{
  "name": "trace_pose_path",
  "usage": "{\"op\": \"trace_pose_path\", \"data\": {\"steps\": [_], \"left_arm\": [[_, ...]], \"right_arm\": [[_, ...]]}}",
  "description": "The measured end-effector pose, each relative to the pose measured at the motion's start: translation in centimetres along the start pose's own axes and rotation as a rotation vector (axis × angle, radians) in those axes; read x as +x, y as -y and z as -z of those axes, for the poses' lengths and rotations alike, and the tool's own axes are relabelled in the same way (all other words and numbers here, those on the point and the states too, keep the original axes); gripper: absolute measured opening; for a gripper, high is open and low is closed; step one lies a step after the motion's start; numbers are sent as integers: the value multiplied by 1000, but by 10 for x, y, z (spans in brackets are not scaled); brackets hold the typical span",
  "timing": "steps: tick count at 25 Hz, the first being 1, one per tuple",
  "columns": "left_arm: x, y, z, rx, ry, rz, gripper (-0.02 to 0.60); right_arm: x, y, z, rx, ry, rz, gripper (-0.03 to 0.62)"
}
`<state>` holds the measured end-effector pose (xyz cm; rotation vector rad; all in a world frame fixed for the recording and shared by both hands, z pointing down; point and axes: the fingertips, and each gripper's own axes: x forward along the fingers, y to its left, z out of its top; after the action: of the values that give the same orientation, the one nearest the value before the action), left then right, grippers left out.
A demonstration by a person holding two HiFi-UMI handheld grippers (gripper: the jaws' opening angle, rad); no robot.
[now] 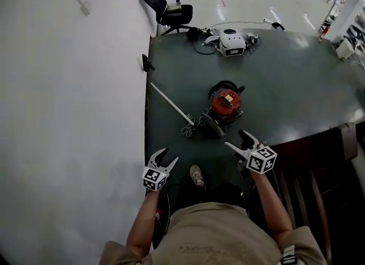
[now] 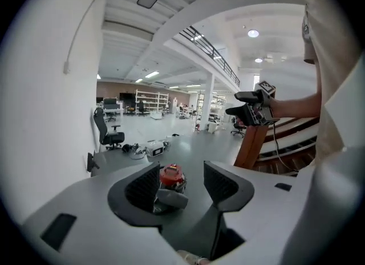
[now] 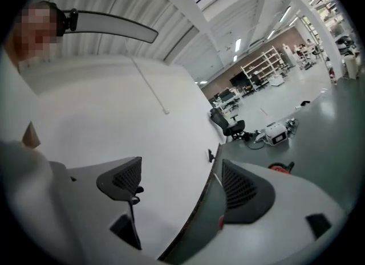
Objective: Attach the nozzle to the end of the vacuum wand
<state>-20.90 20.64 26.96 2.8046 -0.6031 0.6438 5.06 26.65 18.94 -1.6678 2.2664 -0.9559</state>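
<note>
A red canister vacuum (image 1: pixel 227 105) sits on the dark green floor, and its thin white wand (image 1: pixel 171 104) lies slanting toward the white wall. A grey nozzle piece (image 1: pixel 213 125) lies against the vacuum's near side. Both grippers hover well short of these, held in front of the person. My left gripper (image 1: pixel 165 158) is open and empty; along its jaws (image 2: pixel 181 184) the vacuum (image 2: pixel 171 175) and the grey nozzle (image 2: pixel 170 199) show farther off. My right gripper (image 1: pixel 240 142) is also open and empty (image 3: pixel 181 181), pointing toward the base of the wall.
A white wall (image 1: pixel 68 115) runs along the left, with a small black fitting (image 1: pixel 147 62) at its foot. A black office chair (image 1: pixel 171 10) and a white boxy device (image 1: pixel 231 43) with cables stand at the far side. Wooden steps (image 1: pixel 319 184) rise at the right.
</note>
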Motion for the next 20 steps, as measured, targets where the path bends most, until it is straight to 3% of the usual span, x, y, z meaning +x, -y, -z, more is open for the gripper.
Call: {"op": "trace_pose_path", "data": {"steps": [3, 8, 14, 20], "left_arm": [[-6, 54, -30, 32, 61, 8, 236], [-28, 148, -59, -13, 153, 0, 236], [-62, 221, -86, -106, 295, 14, 236], [-94, 256, -99, -131, 383, 13, 235]], "right_arm": [[-24, -38, -16, -71, 26, -86, 439], [-104, -70, -22, -100, 85, -153, 439], [-190, -74, -5, -147, 109, -140, 439], [-241, -66, 22, -173, 82, -94, 439]]}}
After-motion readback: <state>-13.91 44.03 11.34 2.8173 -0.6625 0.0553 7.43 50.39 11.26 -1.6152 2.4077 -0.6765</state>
